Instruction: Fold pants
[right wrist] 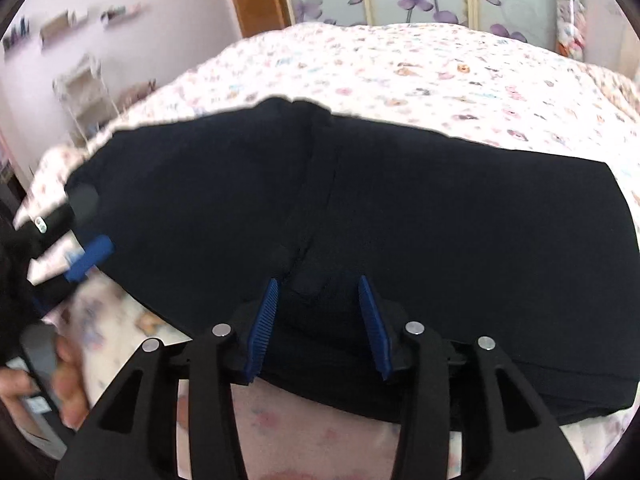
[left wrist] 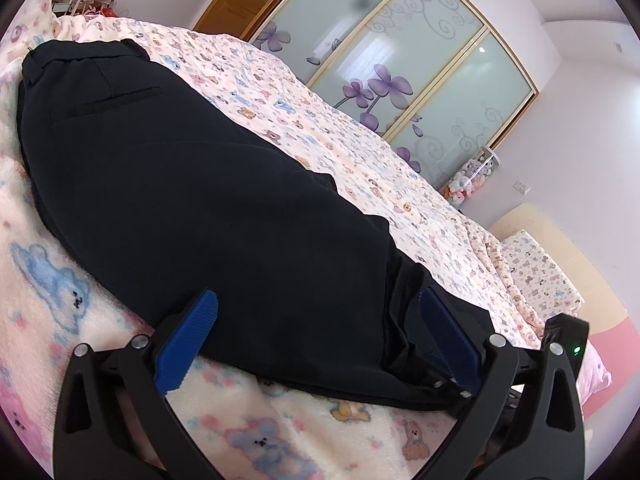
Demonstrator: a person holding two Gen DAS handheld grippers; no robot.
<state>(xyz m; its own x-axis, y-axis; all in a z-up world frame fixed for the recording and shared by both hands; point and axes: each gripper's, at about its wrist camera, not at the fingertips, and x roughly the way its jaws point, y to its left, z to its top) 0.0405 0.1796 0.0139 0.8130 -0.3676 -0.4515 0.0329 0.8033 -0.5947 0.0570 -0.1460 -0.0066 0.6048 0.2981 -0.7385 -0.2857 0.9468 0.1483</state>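
Black pants [left wrist: 192,184] lie flat on the bed, folded lengthwise, waistband and back pocket at the far left in the left wrist view. My left gripper [left wrist: 320,316] is open, its blue fingers [left wrist: 188,344] spread wide on either side of the leg end of the pants. In the right wrist view the pants [right wrist: 440,220] stretch across the frame. My right gripper [right wrist: 318,292] is open, its blue pads [right wrist: 262,328] either side of a raised fold at the near edge. The left gripper also shows in the right wrist view [right wrist: 86,260] at the pants' left end.
The bed has a cream floral quilt [left wrist: 340,128] and a fleece blanket with bears [left wrist: 60,280]. A wardrobe with frosted flower doors [left wrist: 380,72] stands beyond. A pillow [left wrist: 536,272] lies at the right. A white shelf rack [right wrist: 84,96] stands by the left wall.
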